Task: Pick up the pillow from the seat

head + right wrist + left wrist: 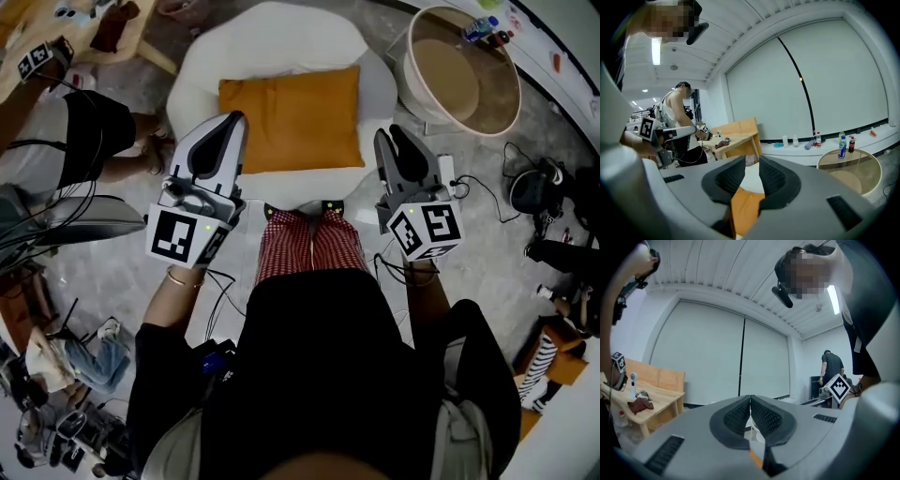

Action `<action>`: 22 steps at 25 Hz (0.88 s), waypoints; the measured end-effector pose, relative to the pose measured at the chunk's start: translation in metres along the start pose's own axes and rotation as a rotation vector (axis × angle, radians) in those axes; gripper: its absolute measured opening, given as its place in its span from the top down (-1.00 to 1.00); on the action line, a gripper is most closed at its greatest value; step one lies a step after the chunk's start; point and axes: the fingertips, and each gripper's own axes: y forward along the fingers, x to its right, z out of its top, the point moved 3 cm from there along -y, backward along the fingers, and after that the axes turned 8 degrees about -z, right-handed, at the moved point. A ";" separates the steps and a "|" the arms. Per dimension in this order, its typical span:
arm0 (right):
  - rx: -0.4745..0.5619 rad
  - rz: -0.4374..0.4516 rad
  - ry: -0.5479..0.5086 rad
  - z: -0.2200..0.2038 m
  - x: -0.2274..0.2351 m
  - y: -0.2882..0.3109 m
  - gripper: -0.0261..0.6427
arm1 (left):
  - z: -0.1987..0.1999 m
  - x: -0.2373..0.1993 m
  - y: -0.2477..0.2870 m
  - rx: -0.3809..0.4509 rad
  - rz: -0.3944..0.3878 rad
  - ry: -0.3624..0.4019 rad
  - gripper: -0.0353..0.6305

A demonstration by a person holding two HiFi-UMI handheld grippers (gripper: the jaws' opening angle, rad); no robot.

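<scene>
**A:** While I'm looking down through the head view, I'm seeing the flat rectangular orange fabric pillow [292,117] lying on the round white padded seat [272,37], with nothing gripping it. The left gripper [234,120] is hovering with its tip overlapping the pillow's left edge in the picture. The right gripper [389,136] is sitting just off the right edge. I'm not seeing either one actually pressing on the cloth.

**B:** Agreeing. Moving to the left gripper view, its two dark ribbed pads [738,416] are pressing together at the tips with nothing between them. Only a sliver of orange is peeking out low down, under the jaws.

**A:** And in the right gripper view the pads [774,180] are standing a bit apart, not pinching anything. The pillow is showing through the gap, beyond and below, with the white seat past it.

**B:** So progress-wise I'm calling this the approach stage. The pillow is lying flat on the seat and no part of the pickup is looking done. I'm guessing what's left is basically everything: spreading the left jaws, getting each gripper onto a pillow edge, closing, and lifting it clear of the seat.

**A:** Yeah, and I'm betting soft cloth like that is going to sag between two pinches, so both sides are needing a decent bite.
</scene>
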 end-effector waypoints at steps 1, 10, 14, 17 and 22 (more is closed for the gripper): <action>-0.004 -0.001 0.001 -0.002 -0.002 0.002 0.68 | -0.002 -0.002 -0.001 0.003 0.004 -0.005 0.86; -0.047 -0.006 -0.007 -0.024 -0.014 0.018 0.64 | -0.026 -0.013 -0.011 -0.016 0.024 0.026 0.86; -0.077 -0.003 -0.008 -0.034 -0.015 0.030 0.61 | -0.040 -0.017 -0.012 -0.035 0.024 0.023 0.86; -0.097 -0.005 -0.011 -0.042 -0.010 0.042 0.58 | -0.056 -0.023 -0.007 -0.049 0.031 0.001 0.86; -0.119 -0.009 -0.023 -0.058 -0.008 0.057 0.55 | -0.075 -0.030 -0.008 -0.061 0.042 -0.013 0.86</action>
